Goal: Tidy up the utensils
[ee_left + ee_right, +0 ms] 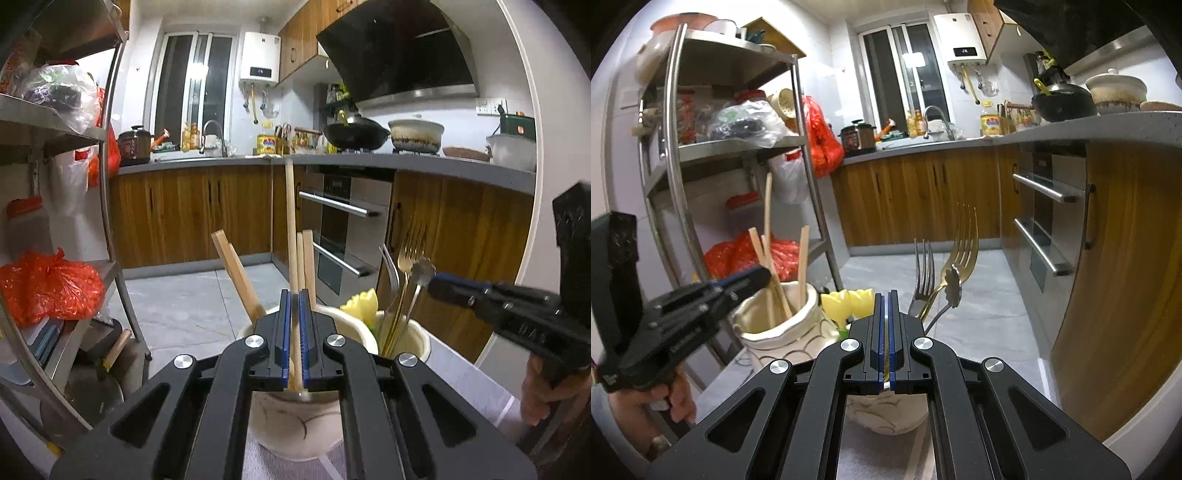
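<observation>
My left gripper (294,295) is shut on a long wooden chopstick (290,221) that stands upright over a cream ceramic holder (295,424) with several other chopsticks (240,277) in it. My right gripper (887,299) is shut on a thin gold utensil handle (885,354) over a second cream holder (886,417). That holder has a gold fork (964,243), a silver fork (923,269) and a silver flower-end utensil (953,284) in it. In the left wrist view the right gripper (436,286) sits at the forks (410,247). In the right wrist view the left gripper (761,277) sits at the chopstick holder (775,332).
A yellow flower-shaped piece (846,301) sticks up between the two holders. A steel shelf rack (676,155) with bags stands to the left. Wooden cabinets, an oven (343,229) and a counter (406,162) with pots lie ahead. A white cloth (461,380) covers the table.
</observation>
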A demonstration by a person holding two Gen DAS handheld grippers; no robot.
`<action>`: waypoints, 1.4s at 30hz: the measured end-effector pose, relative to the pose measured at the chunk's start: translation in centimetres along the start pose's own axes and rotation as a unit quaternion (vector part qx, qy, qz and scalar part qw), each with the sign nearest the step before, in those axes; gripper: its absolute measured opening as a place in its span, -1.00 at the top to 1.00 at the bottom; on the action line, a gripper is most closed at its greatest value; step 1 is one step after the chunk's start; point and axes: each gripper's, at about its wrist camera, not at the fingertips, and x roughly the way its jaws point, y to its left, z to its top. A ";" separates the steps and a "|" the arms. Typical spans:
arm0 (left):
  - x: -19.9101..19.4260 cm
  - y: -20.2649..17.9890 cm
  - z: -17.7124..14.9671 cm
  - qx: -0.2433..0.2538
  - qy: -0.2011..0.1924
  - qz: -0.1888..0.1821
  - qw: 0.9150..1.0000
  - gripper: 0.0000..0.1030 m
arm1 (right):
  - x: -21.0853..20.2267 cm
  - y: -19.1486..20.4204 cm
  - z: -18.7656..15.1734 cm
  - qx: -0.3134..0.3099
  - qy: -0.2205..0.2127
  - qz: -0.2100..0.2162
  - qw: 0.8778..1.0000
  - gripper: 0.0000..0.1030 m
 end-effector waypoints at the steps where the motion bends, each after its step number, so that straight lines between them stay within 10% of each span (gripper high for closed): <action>1: 0.0 -0.1 -0.1 0.002 0.002 0.001 1.000 0.92 | -0.2 0.1 0.0 -0.001 -0.001 -0.001 1.000 0.95; 24: -6.4 -1.9 -5.0 -0.001 0.062 -0.004 0.998 0.86 | -4.4 0.8 -4.2 -0.039 0.027 -0.041 0.998 0.91; 28: -7.1 -1.7 -6.1 -0.014 0.056 0.006 0.998 0.08 | -4.7 1.1 -5.5 -0.051 0.031 -0.050 0.997 0.40; 33: -7.9 -1.5 -6.5 -0.016 0.037 0.017 0.999 -0.25 | -5.4 1.3 -6.2 -0.060 0.020 -0.052 0.997 -0.24; 42: -8.0 -1.9 -7.0 0.000 0.025 0.033 0.999 -0.71 | -5.8 1.4 -6.2 -0.063 -0.008 -0.047 0.997 -0.73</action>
